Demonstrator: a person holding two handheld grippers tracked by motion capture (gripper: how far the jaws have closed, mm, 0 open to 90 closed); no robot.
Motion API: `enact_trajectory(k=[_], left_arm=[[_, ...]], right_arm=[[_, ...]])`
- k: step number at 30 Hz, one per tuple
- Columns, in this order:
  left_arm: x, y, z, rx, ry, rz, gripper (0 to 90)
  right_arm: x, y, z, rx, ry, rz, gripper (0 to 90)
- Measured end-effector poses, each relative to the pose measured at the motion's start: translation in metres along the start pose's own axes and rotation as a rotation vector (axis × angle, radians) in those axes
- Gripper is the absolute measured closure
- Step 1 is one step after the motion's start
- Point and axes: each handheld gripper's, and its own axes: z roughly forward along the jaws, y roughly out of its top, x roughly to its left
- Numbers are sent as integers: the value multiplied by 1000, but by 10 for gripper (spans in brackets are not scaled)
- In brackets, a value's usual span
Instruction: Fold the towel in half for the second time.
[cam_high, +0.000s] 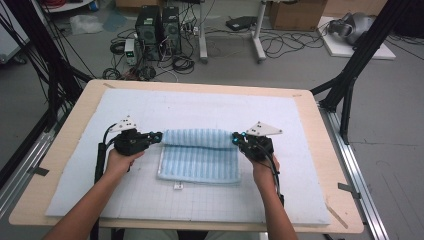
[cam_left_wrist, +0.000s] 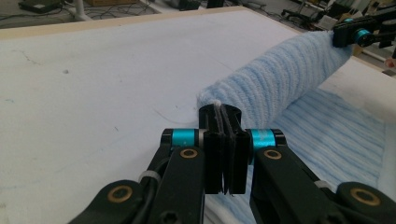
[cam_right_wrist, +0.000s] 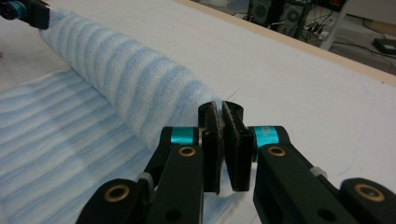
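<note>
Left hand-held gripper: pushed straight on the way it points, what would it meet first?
The left hand-held gripper, shut on the towel, aims along the raised fold, so more towel first, probably then the right hand-held gripper.

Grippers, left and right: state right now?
Left gripper: shut on the towel, at its left corner.
Right gripper: shut on the towel's right corner.

Likely lab: computer towers (cam_high: 159, 31), floor cables (cam_high: 280, 42), black frame struts (cam_high: 359, 55).

Even, soft indoor light, faint shadows, slightly blurred throughout.
</note>
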Motion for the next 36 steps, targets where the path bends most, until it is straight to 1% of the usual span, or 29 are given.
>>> enact_trajectory(k=[5,6,10,14,15,19,22,23,24,25,26,27,28,29,30,31,32,34,35,36], left_arm=[[-11,-9,-9,7,-15,15,876],[-13,-12,-11,13,-16,24,876],[-20,-19,-17,20,-26,33,875],[-28,-25,-22,29,-36,40,874],[-30,-26,-23,35,-40,48,874],[-37,-29,-30,41,-55,59,873],[-38,-33,-33,54,-74,48,862],[-37,-33,-33,57,-84,27,824],[-35,-31,-33,53,-77,-2,734],[-34,-28,-34,42,-66,-28,624],[-32,-25,-36,22,-55,-42,556],[-30,-21,-37,-2,-45,-47,537],[-29,-18,-38,-16,-41,-50,535],[-27,-16,-39,-22,-35,-49,535],[-26,-14,-38,-29,-30,-48,535],[-25,-12,-36,-25,-28,-51,536],[-25,-12,-31,-16,-30,-60,537],[-28,-12,-23,1,-43,-65,542],[-30,-13,-17,23,-56,-58,547],[-33,-15,-12,44,-59,-49,553]], right_arm=[[15,-14,-12,7,14,-10,862],[18,-17,-15,3,17,-14,862],[26,-28,-25,2,29,-5,862],[32,-31,-34,3,32,-20,862],[33,-31,-35,3,31,-22,862],[37,-35,-40,11,42,-21,862],[40,-39,-40,44,52,-31,853],[40,-40,-40,59,58,-27,828],[40,-41,-40,59,57,-28,759],[39,-40,-42,49,47,-20,707],[38,-39,-43,29,49,2,675],[37,-37,-46,6,42,16,636],[36,-36,-48,-13,30,22,636],[34,-34,-48,-27,23,15,633],[33,-32,-49,-34,14,17,632],[32,-31,-49,-39,7,19,632],[31,-30,-47,-37,7,21,633],[32,-28,-39,-20,10,25,632],[34,-28,-34,-7,13,16,632],[35,-28,-28,11,14,4,631]])
